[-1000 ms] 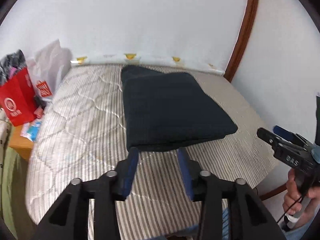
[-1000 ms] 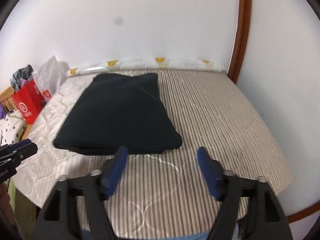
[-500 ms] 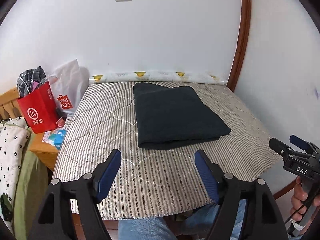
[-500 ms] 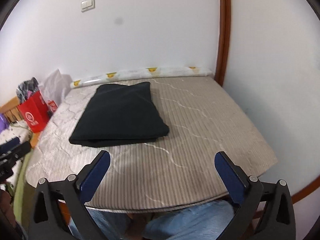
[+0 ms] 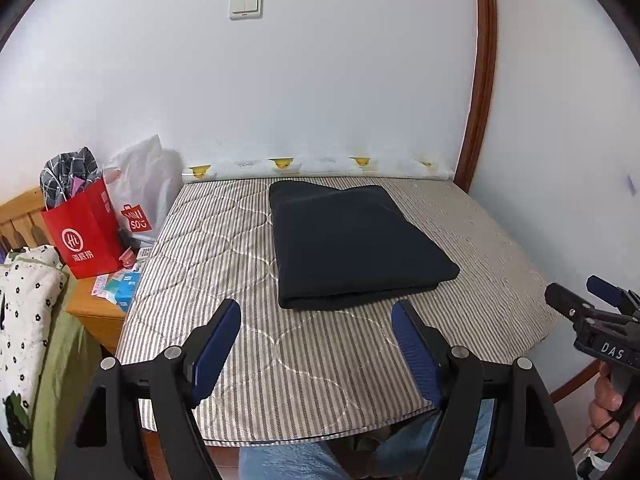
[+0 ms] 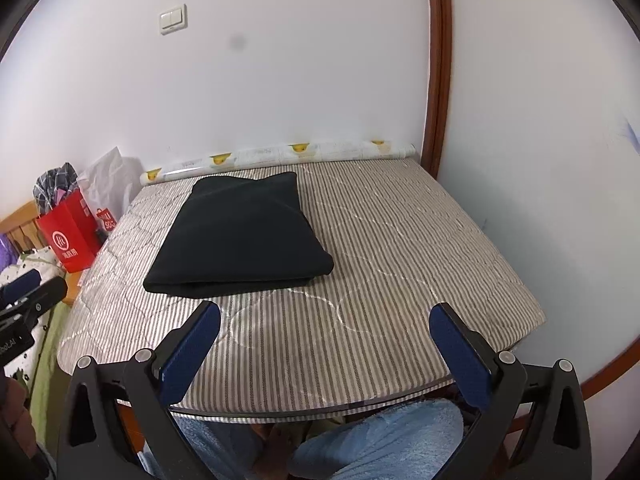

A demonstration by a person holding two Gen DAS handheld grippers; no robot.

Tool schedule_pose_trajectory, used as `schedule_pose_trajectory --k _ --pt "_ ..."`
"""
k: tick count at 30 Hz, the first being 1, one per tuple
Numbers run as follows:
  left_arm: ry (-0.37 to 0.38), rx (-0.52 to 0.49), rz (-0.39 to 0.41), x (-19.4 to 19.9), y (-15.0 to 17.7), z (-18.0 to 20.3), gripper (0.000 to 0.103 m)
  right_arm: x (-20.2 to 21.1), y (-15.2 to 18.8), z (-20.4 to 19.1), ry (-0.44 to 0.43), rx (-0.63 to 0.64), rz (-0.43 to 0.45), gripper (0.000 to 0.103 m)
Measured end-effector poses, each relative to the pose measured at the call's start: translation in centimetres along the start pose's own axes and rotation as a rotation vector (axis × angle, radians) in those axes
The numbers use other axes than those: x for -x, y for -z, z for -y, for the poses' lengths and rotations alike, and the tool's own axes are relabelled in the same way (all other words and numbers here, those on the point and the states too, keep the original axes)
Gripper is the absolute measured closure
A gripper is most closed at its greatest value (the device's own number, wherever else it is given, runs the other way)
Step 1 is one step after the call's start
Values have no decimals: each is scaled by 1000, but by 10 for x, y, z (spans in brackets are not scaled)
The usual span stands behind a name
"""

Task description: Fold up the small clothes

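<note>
Folded dark garment (image 5: pixel 356 246) lies flat on the striped table cover (image 5: pixel 224 248), ahead of both grippers and touching neither. Left gripper (image 5: pixel 316 348) and right gripper (image 6: pixel 326 344) have just been opening, with nothing between their spread jaws.

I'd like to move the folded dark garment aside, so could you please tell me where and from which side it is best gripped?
Probably the near edge of the folded dark garment, where the stacked layers show as a thick rounded lip facing the person. Come in low from the front of the striped table cover, one finger sliding under the stack, one on top. Both hand-held grippers are open and empty.
</note>
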State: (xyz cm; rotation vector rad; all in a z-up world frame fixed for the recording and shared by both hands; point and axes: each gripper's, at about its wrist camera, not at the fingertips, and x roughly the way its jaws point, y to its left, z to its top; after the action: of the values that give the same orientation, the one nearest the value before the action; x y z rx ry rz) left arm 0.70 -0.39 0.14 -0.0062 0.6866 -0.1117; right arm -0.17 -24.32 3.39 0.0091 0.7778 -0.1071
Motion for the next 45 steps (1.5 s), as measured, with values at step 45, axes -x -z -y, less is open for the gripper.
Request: schedule_pose_trajectory --k 45 --pt "-10 18 -11 1 3 -2 27 9 3 10 -5 -27 22 0"
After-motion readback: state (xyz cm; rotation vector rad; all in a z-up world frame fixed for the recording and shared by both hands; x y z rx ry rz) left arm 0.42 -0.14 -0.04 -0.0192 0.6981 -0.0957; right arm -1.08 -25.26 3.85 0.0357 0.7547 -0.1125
